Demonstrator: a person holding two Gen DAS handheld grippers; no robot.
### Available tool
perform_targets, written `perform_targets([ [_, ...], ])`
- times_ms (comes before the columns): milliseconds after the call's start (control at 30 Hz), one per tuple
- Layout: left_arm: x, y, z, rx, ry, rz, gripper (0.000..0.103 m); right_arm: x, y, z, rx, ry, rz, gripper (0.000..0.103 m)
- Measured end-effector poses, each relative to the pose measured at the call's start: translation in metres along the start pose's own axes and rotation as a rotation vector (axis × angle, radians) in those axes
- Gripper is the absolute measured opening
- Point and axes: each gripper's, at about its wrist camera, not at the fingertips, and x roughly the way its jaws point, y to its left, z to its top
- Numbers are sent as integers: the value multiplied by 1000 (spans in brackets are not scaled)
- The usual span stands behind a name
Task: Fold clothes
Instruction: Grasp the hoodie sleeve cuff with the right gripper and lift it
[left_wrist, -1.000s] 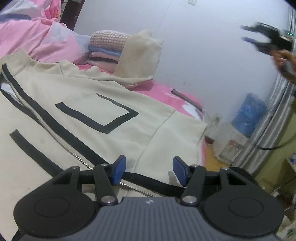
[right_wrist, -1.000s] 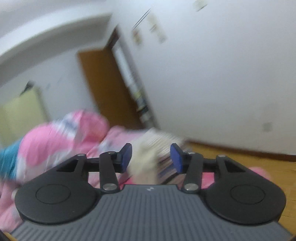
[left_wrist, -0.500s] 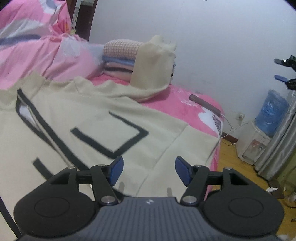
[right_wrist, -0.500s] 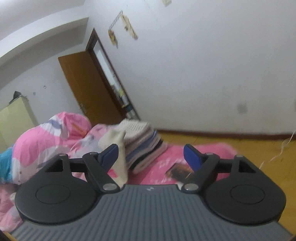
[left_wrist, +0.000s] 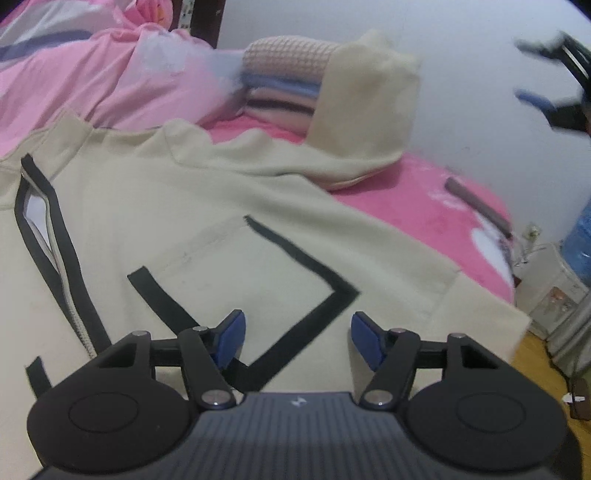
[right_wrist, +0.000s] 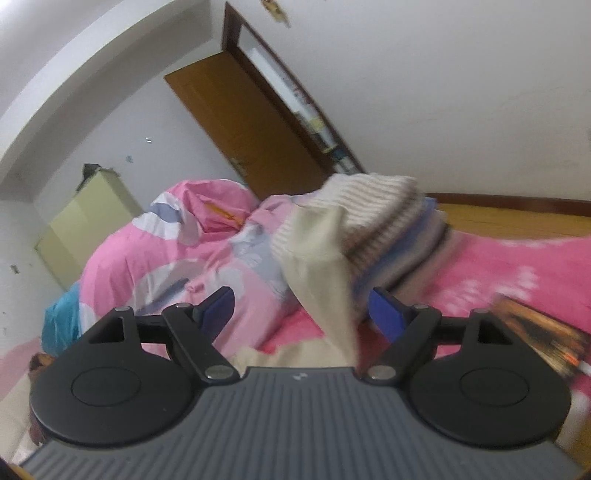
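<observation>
A cream jacket (left_wrist: 229, 206) with black trim and a zipper lies spread flat on the pink bed. Its sleeve (left_wrist: 365, 99) drapes up over a stack of folded clothes (left_wrist: 280, 77). My left gripper (left_wrist: 295, 339) hovers open just above the jacket's lower front, holding nothing. The right gripper (left_wrist: 546, 70) shows blurred in the air at the upper right of the left wrist view. In the right wrist view my right gripper (right_wrist: 304, 310) is open, with the cream sleeve (right_wrist: 321, 258) hanging in line between its fingers a little ahead and the stack (right_wrist: 388, 225) behind it.
A pink patterned quilt (right_wrist: 166, 258) is heaped at the bed's far side. A dark flat object (left_wrist: 476, 203) lies on the pink sheet near the bed edge. A blue water bottle on a white dispenser (left_wrist: 554, 280) stands on the floor. A brown door (right_wrist: 247, 125) is behind.
My left gripper has moved forward over the jacket toward the black-trimmed pocket. My right gripper has opened wider and dropped toward the sleeve on the folded stack.
</observation>
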Motion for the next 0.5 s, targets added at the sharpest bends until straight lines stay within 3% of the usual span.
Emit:
perform_targets([
  [200, 5, -3, -6, 28, -22, 20, 66, 98, -19, 38, -4, -20, -56, 80],
  [333, 9, -4, -10, 46, -37, 34, 66, 144, -37, 43, 35, 16, -110, 75],
  [400, 10, -5, -12, 56, -44, 40, 66, 161, -42, 41, 50, 50, -96, 62],
  [500, 10, -6, -12, 53, -48, 40, 66, 171, -36, 35, 25, 81, -63, 27],
])
